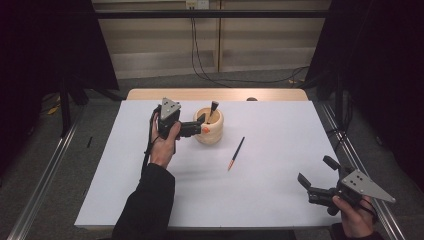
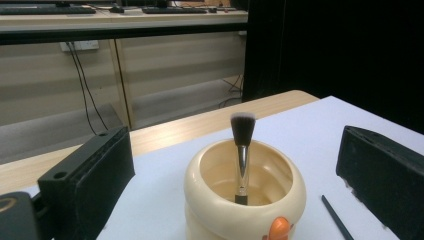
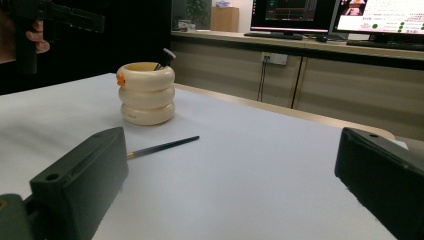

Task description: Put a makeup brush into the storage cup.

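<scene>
the open, empty left claw (image 1: 200, 125) hovered at the holder (image 1: 209, 127); the pencil (image 1: 236, 153) lay between it and the open, empty right claw (image 1: 314, 175).

White-topped table (image 1: 260, 190), wood edge at far side; cream ringed pot (image 1: 209, 127) and slim dark brush (image 1: 236, 153) on it, apart.

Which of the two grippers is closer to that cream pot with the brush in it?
The left. The left gripper hangs open right beside the cream pot, while the right gripper sits far off near the table's front corner.
</scene>
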A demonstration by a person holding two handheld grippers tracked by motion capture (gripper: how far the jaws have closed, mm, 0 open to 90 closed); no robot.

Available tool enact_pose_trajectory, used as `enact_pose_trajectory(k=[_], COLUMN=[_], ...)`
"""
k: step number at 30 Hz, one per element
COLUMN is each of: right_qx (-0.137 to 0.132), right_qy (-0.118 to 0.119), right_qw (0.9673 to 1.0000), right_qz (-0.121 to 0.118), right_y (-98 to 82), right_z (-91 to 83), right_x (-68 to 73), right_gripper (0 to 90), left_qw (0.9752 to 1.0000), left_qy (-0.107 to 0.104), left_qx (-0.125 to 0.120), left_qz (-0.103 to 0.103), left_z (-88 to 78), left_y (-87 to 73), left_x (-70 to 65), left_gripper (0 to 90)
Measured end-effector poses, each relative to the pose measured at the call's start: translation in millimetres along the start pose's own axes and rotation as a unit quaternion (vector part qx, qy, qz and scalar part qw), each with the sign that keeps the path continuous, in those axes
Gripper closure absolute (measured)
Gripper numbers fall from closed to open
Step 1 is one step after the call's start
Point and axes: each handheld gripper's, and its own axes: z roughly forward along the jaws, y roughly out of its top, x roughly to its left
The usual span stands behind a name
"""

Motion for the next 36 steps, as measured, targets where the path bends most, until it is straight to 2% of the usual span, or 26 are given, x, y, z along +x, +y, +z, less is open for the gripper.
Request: enact_pose_trajectory(k=[1,2,7,8,11,12,15,17,18,20,22,25,28,30,31,34,36], right_qx=[0.000,0.000,0.000,-0.001,-0.001,-0.001,0.001,0.002,0.002,0.001,-0.001,0.000,0.001,0.000,0.000,0.001,0.002], right_qy=[0.000,0.001,0.001,-0.001,-0.002,-0.002,0.001,0.004,0.004,0.002,0.001,0.002,0.001,-0.002,-0.002,0.000,0.000], right_qw=[1.0000,1.0000,1.0000,1.0000,1.0000,1.0000,1.0000,1.0000,1.0000,1.0000,1.0000,1.0000,1.0000,1.0000,1.0000,1.0000,1.0000], right_qz=[0.000,0.001,0.001,0.001,0.001,0.001,0.000,-0.001,-0.001,0.000,0.001,0.001,0.000,0.001,0.001,0.000,0.001], right_y=[0.0,0.1,0.2,0.1,0.2,0.2,0.3,0.3,0.3,0.3,0.3,0.3,0.4,0.4,0.4,0.3,0.3], right_z=[0.0,-0.1,-0.1,0.2,0.1,0.1,-0.3,-0.4,-0.4,-0.3,0.7,0.2,0.2,0.6,0.7,0.8,0.8], right_x=[0.0,0.1,0.1,0.3,0.4,0.4,0.2,0.0,0.0,0.3,0.4,0.0,0.0,0.3,0.3,-0.1,-0.3], right_gripper=[0.2,0.2,0.2,0.2,0.2,0.2,0.2,0.2,0.2,0.2,0.2,0.2,0.2,0.2,0.2,0.2,0.2], left_qw=[0.9999,0.9999,1.0000,1.0000,0.9998,0.9998,0.9996,0.9997,0.9995,0.9997,0.9996,0.9997,0.9996,0.9997,0.9997,0.9997,0.9995], left_qy=[-0.002,-0.003,0.005,-0.001,0.009,0.005,0.015,0.014,0.017,0.007,0.011,0.006,0.003,-0.004,-0.010,0.002,-0.004], left_qx=[-0.004,-0.003,0.000,-0.005,-0.003,-0.004,-0.012,-0.015,-0.018,-0.019,-0.016,-0.017,-0.027,-0.021,-0.017,-0.023,-0.029], left_qz=[-0.010,-0.010,0.004,-0.004,0.019,0.017,0.021,0.013,0.018,0.011,0.021,0.015,-0.002,-0.014,-0.015,-0.002,-0.014], left_z=[-1.2,-2.8,-13.0,-14.7,-22.7,-26.1,-34.7,-41.1,-44.5,-50.0,-56.8,-66.7,-77.6,-84.2,-85.8,-93.5,-97.2], left_y=[-1.2,-2.5,-9.4,-10.4,-12.0,-12.4,-12.9,-13.0,-13.4,-15.9,-20.7,-24.6,-27.3,-29.6,-30.5,-32.5,-33.1], left_x=[0.3,1.5,-1.0,-2.3,-4.3,-4.1,-4.2,-3.8,-3.7,-3.7,-4.1,-3.3,-1.4,0.6,1.6,3.7,4.3], left_gripper=[1.9,1.9,2.1,1.9,1.8,1.8,1.7,1.7,1.7,1.7,1.7,1.5,1.3,1.3,1.3,1.4,1.4])
